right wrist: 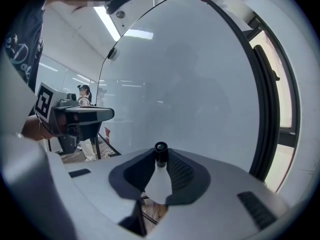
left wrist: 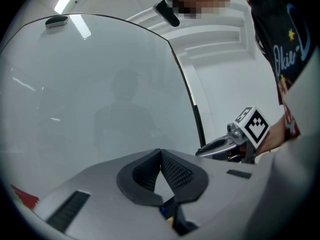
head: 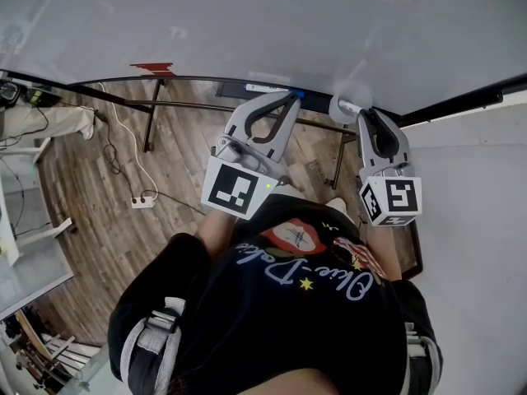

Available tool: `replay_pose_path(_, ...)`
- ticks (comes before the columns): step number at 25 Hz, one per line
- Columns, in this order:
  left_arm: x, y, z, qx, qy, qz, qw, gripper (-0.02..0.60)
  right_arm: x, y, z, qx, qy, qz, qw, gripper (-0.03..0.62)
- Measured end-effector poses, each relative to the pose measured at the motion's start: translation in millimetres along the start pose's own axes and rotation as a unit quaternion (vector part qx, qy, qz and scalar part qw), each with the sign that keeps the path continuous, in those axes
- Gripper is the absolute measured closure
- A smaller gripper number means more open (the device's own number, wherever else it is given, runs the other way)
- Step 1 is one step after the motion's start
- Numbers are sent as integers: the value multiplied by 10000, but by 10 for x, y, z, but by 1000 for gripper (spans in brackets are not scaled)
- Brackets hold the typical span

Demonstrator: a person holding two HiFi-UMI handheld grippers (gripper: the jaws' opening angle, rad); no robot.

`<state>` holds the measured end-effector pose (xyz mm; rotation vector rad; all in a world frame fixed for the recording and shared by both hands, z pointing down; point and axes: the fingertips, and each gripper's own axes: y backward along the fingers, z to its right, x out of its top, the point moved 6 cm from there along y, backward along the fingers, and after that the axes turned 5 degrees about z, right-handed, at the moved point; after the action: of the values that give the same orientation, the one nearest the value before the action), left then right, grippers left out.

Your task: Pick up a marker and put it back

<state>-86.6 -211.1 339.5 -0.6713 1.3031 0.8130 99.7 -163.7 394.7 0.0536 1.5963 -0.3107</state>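
Note:
A white marker with a black cap stands between the pads of my right gripper, which is shut on it close in front of the whiteboard. In the head view that right gripper reaches the board's lower edge, with a pale blurred round shape at its tips. My left gripper is shut with its tips touching and nothing between them. In the head view the left gripper points at the narrow tray along the whiteboard.
A dark small object sits on the board's top edge. The stand's metal legs rise from a wooden floor with a power strip and cable. A black window frame is on the right, and a person stands far off.

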Motion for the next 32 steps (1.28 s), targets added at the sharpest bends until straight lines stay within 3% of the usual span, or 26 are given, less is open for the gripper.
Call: replay_pose_path(32,-10,120,-21,72,102,68,9999,578,673,222,25,-189,312,767,9964,526)
